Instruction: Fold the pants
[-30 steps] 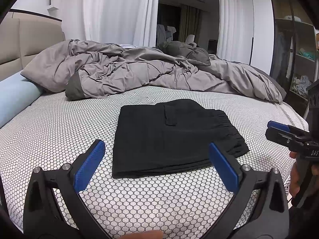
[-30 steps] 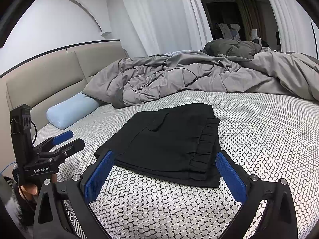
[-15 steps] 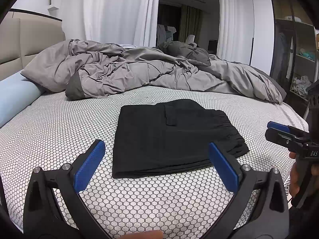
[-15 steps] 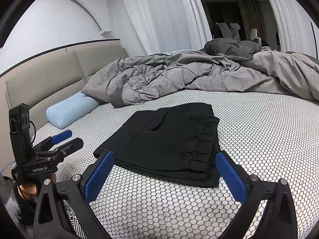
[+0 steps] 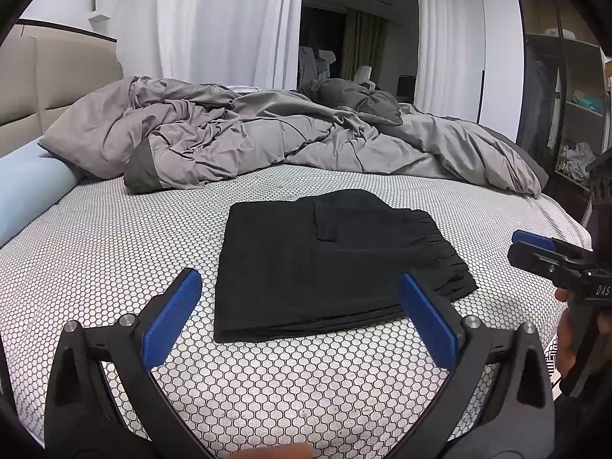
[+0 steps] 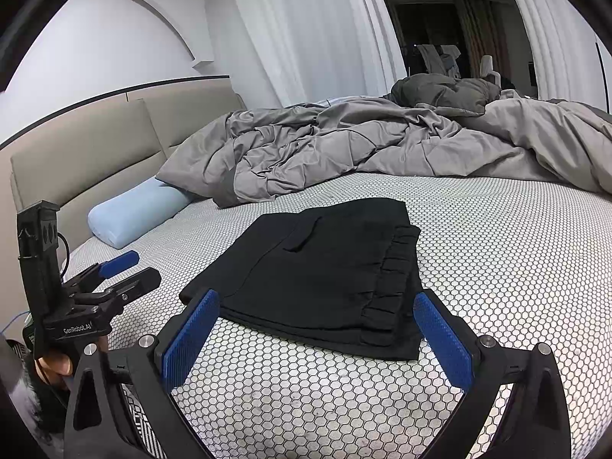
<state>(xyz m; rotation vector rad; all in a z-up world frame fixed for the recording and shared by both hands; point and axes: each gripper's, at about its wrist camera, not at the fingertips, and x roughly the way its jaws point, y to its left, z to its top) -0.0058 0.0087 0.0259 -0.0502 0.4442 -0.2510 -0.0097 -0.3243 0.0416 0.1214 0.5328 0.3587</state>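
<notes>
The black pants (image 5: pixel 329 264) lie folded into a flat rectangle on the honeycomb-patterned sheet (image 5: pixel 114 244) near the bed's front edge, elastic waistband toward the right, a pocket flap on top. The left gripper (image 5: pixel 298 321) hangs just in front of them, its blue pads spread wide and holding nothing. The right gripper (image 6: pixel 313 336) sits likewise before the pants, jaws spread and empty. Behind lie a crumpled grey duvet (image 5: pixel 267 141) and a light blue bolster (image 6: pixel 137 214) by the headboard (image 6: pixel 95 153).
</notes>
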